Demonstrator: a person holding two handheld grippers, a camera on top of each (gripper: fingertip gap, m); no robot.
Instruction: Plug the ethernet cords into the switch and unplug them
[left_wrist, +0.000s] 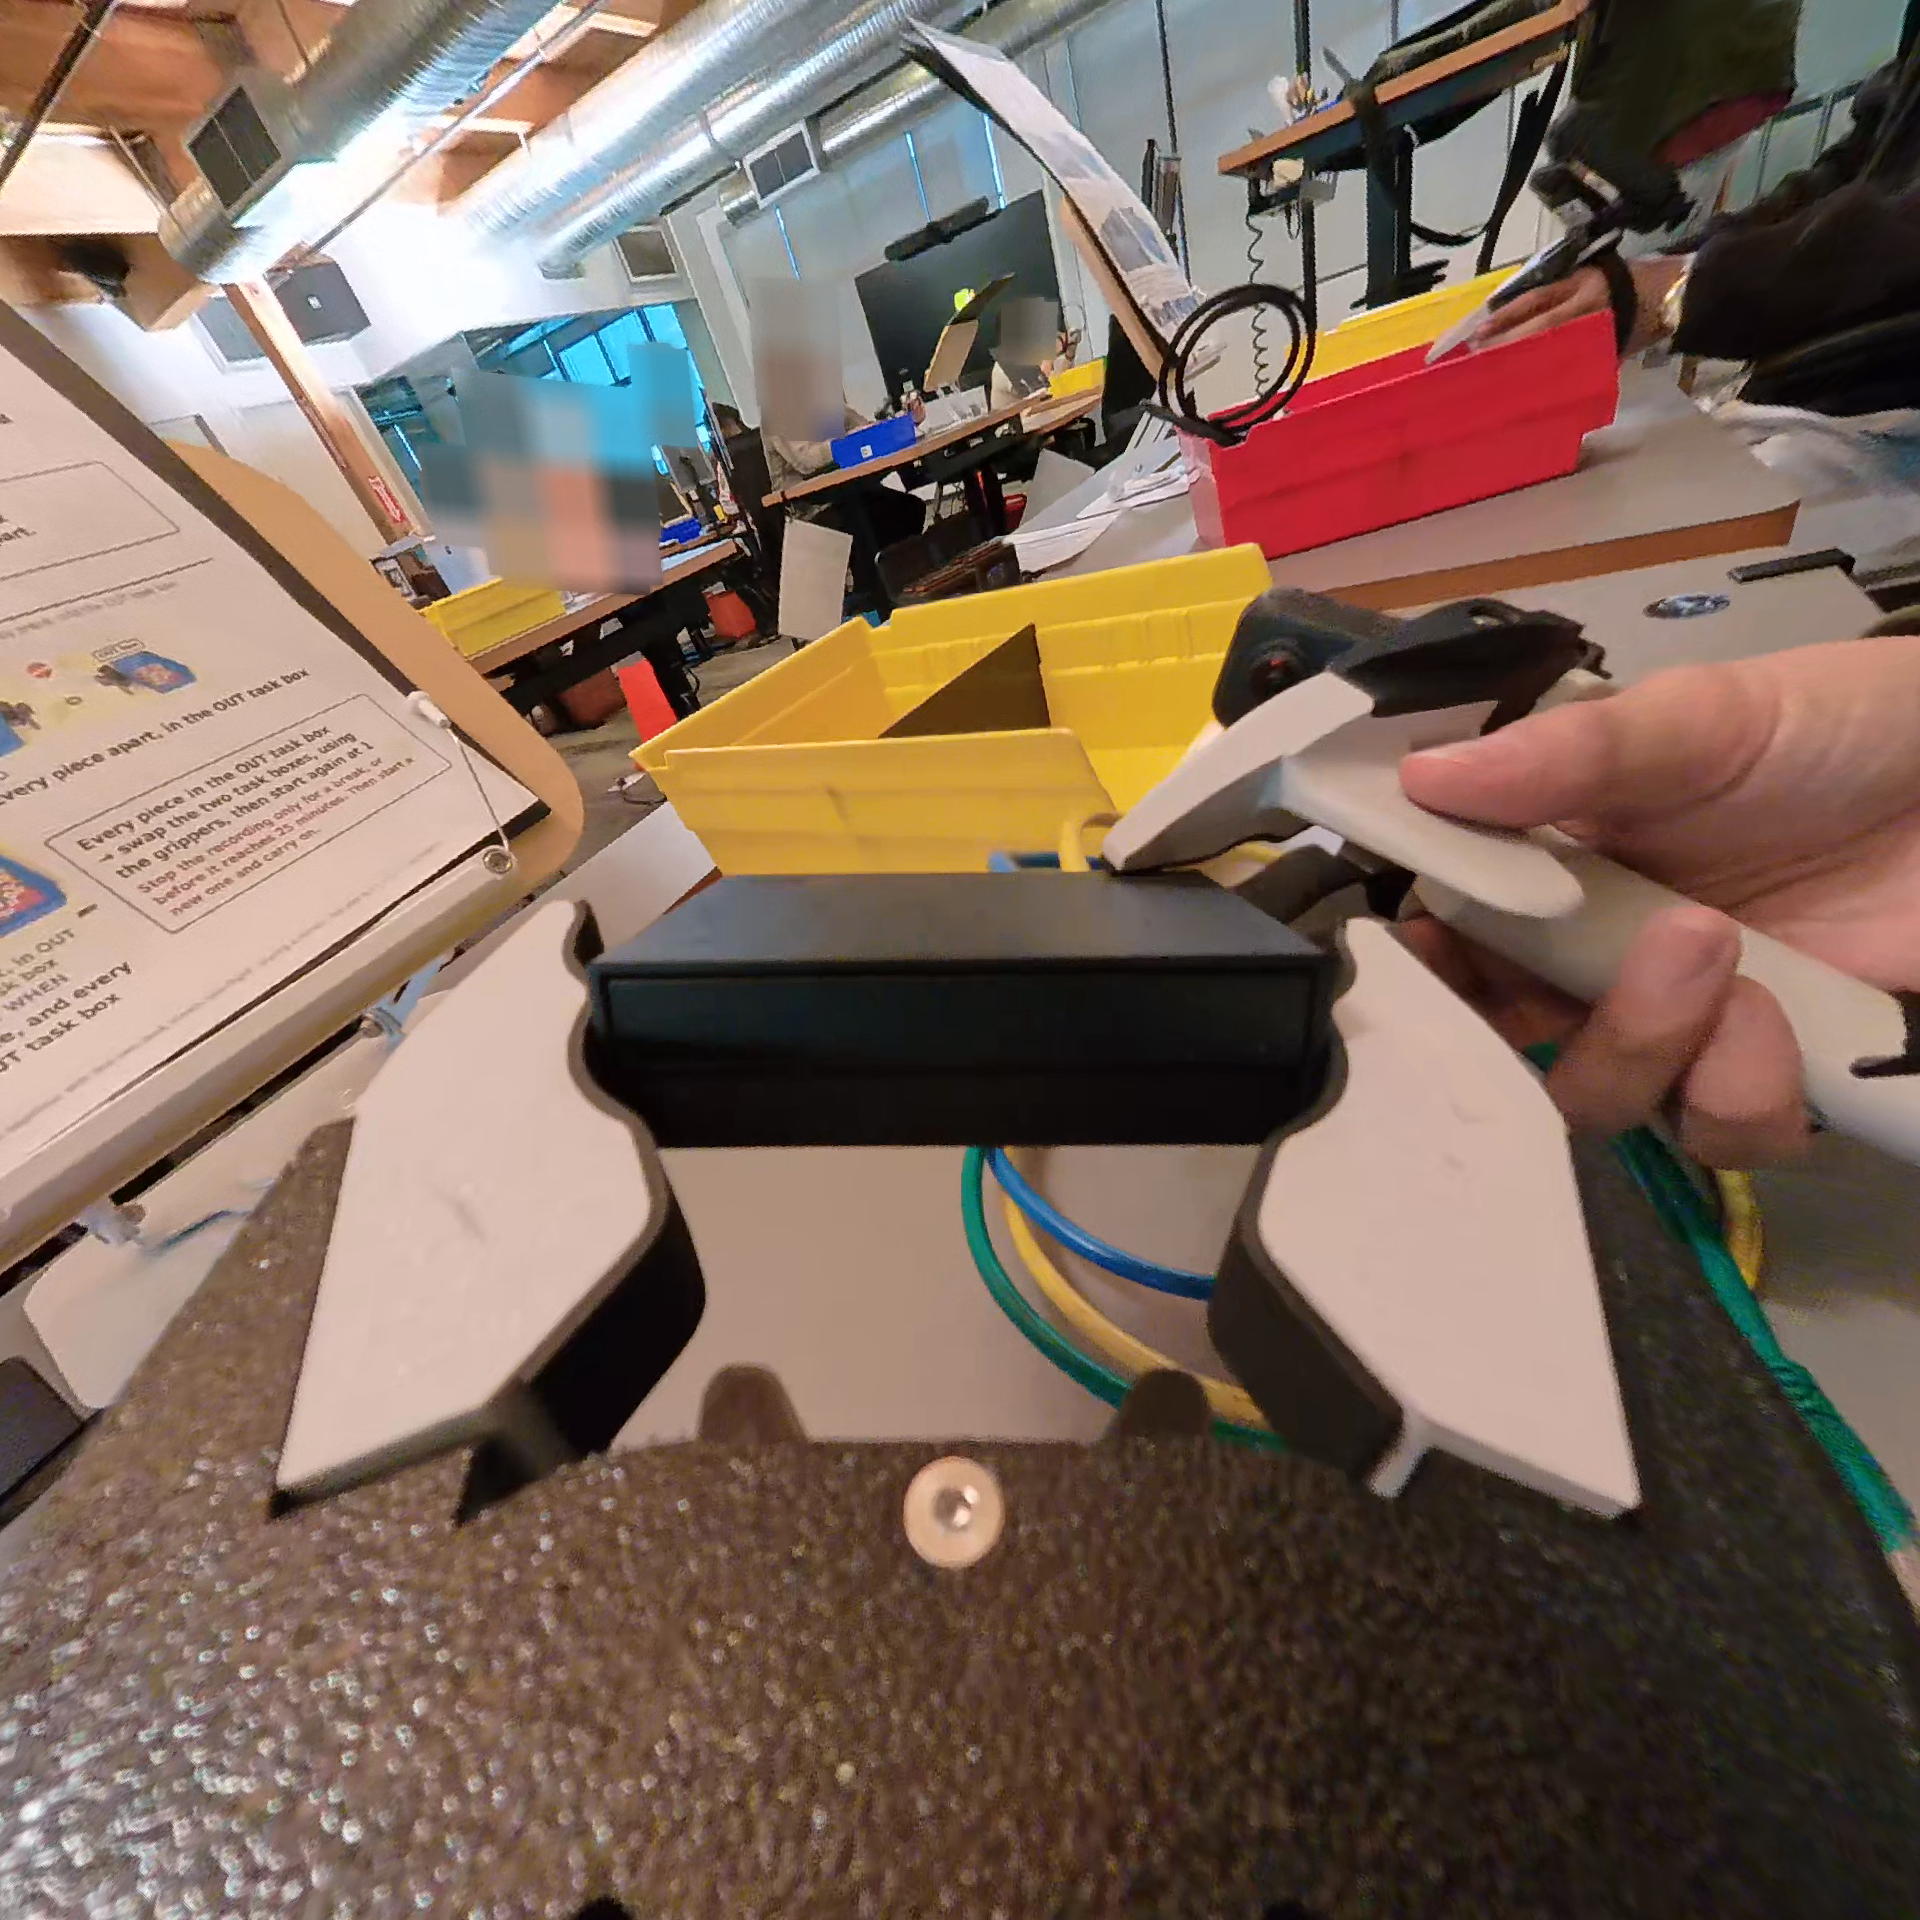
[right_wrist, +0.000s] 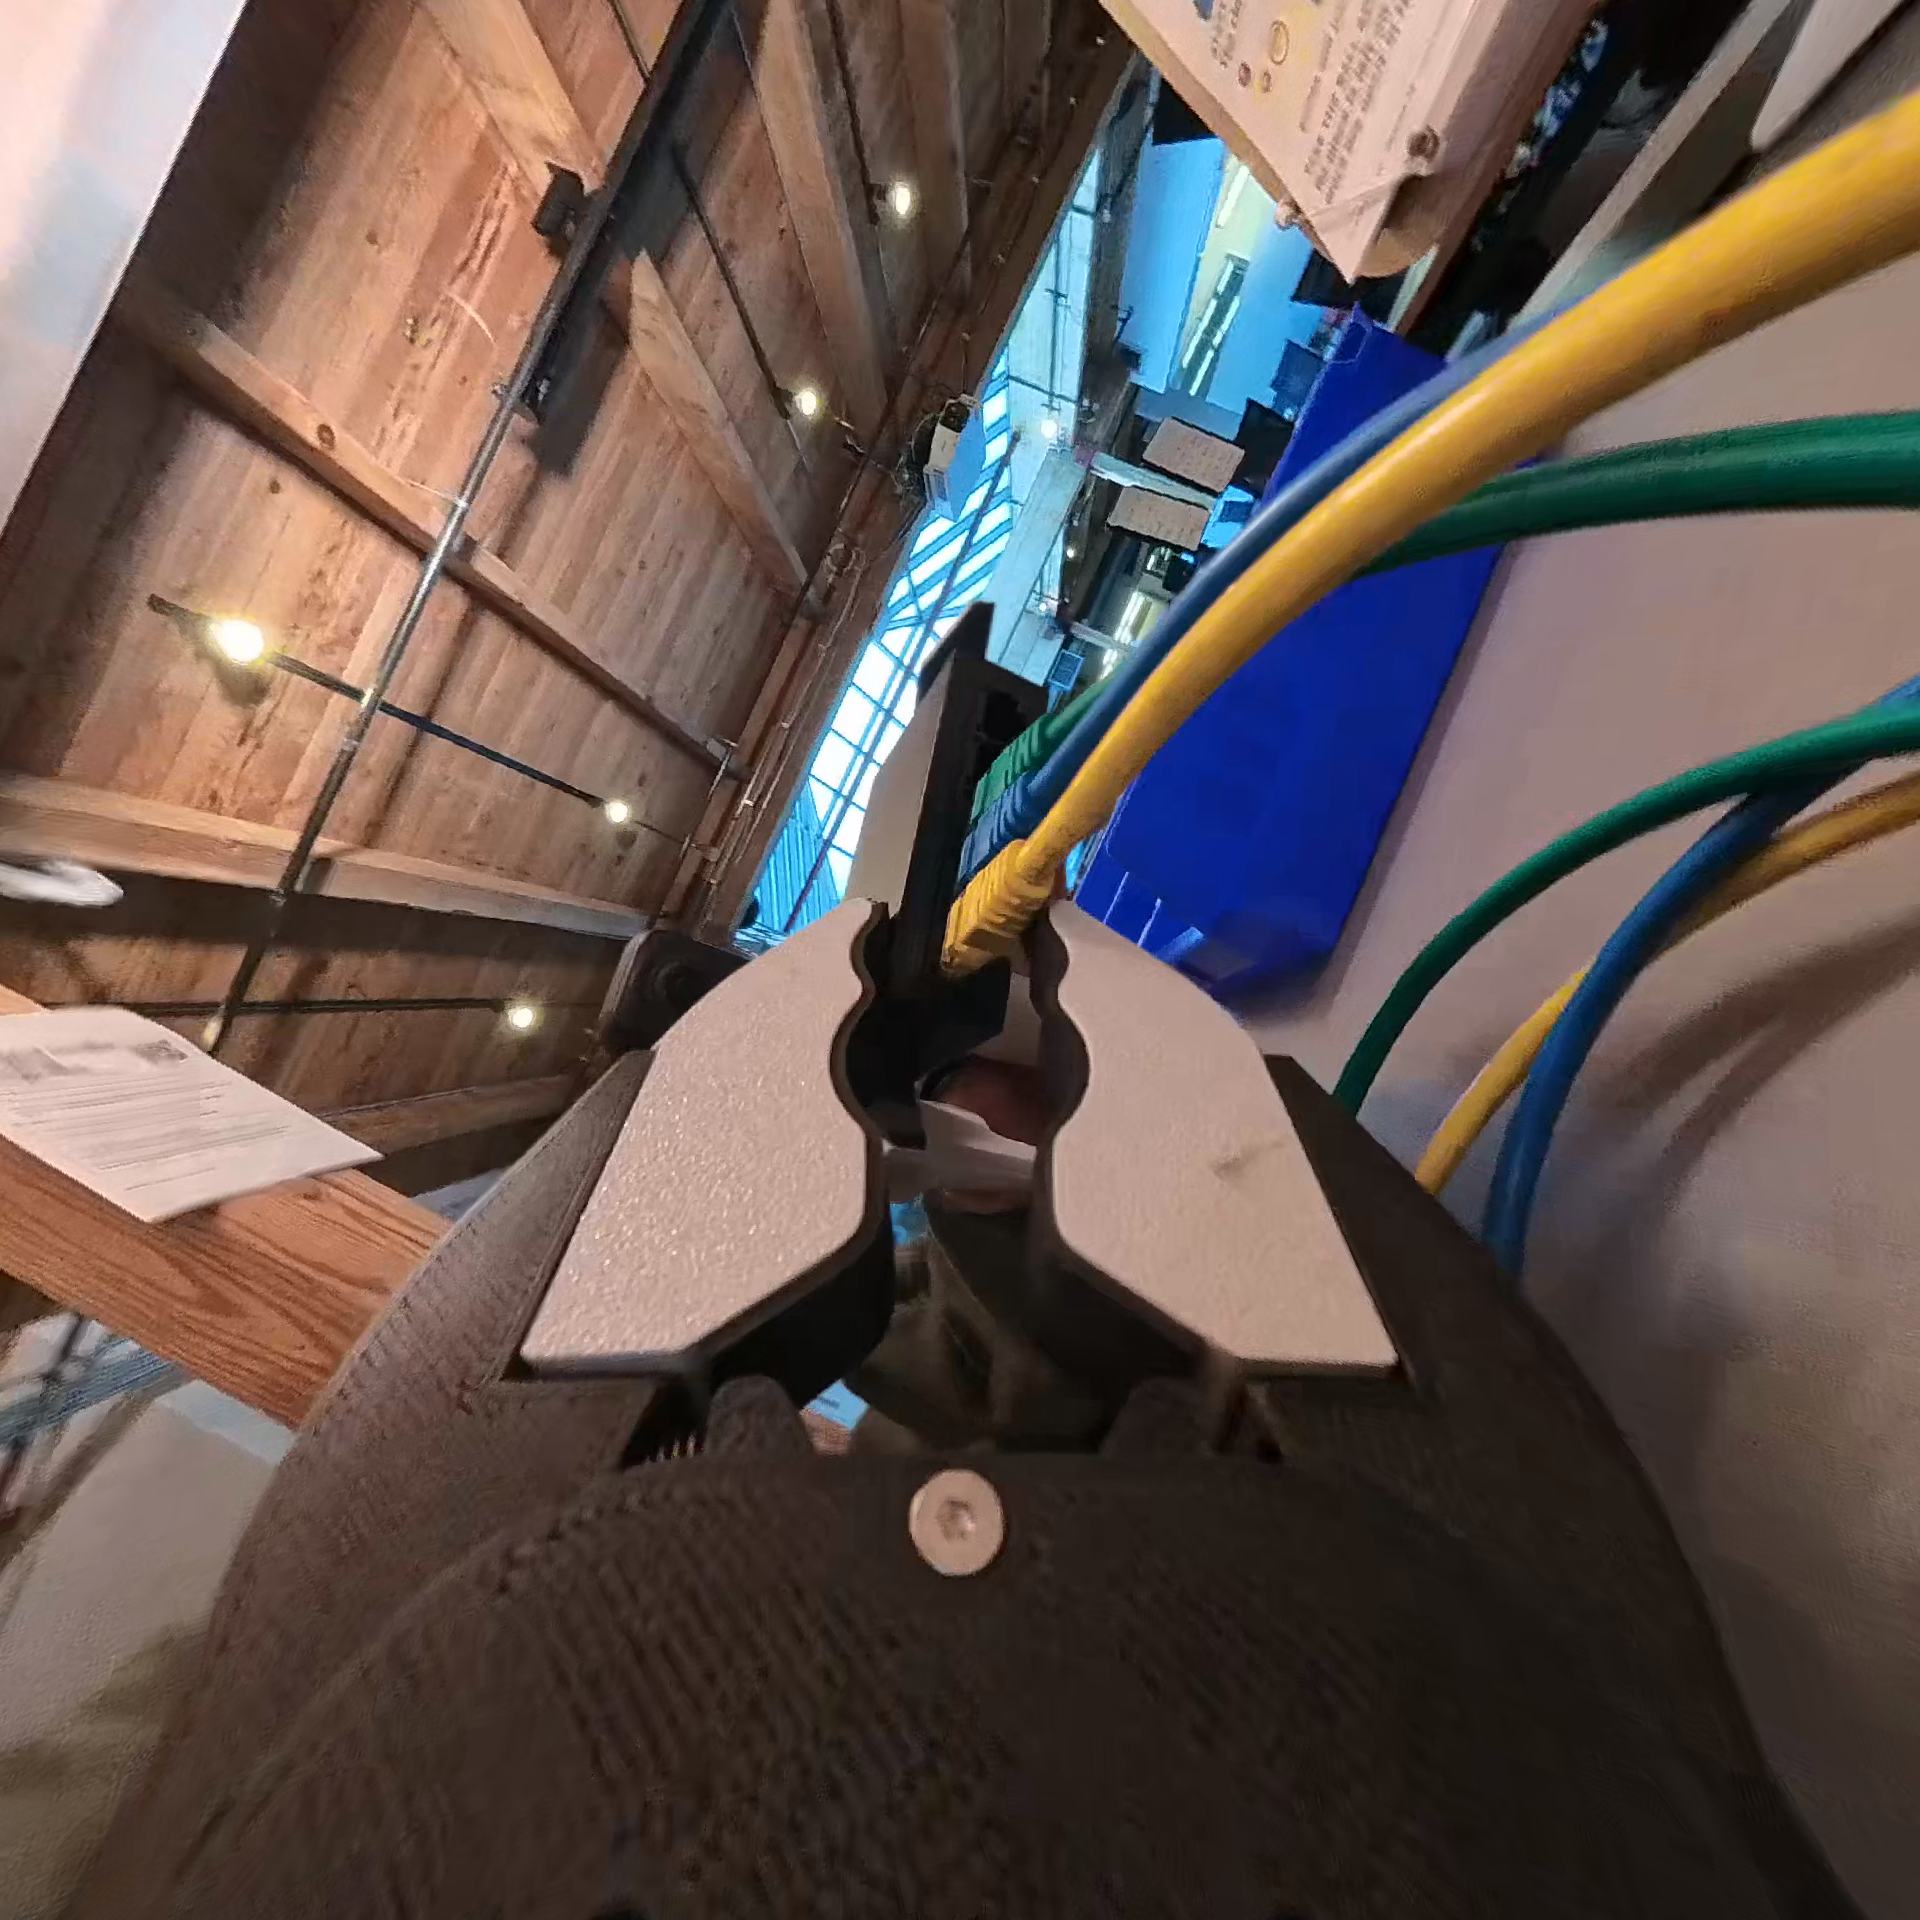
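My left gripper (left_wrist: 961, 997) is shut on the black switch (left_wrist: 956, 977), gripping its two ends and holding it level above the grey table (left_wrist: 862, 1268). Green (left_wrist: 971, 1236), yellow (left_wrist: 1070, 1320) and blue (left_wrist: 1101, 1242) ethernet cords loop beneath it. In the right wrist view the switch (right_wrist: 951, 790) stands edge-on, with green (right_wrist: 1013, 758), blue (right_wrist: 987, 826) and yellow (right_wrist: 987, 904) plugs in its ports. My right gripper (right_wrist: 956, 925) is closed narrowly on the yellow plug and the switch's edge. In the left wrist view it (left_wrist: 1164, 842) sits at the switch's far right corner, held by a hand (left_wrist: 1714, 831).
A yellow bin (left_wrist: 935, 790) stands just behind the switch, with a red bin (left_wrist: 1403, 457) on the farther table. An instruction board (left_wrist: 208, 748) leans at the left. A blue bin (right_wrist: 1299, 707) lies beyond the plugs. Cords trail off right (right_wrist: 1662, 790). My left and right fingertips are right by each other.
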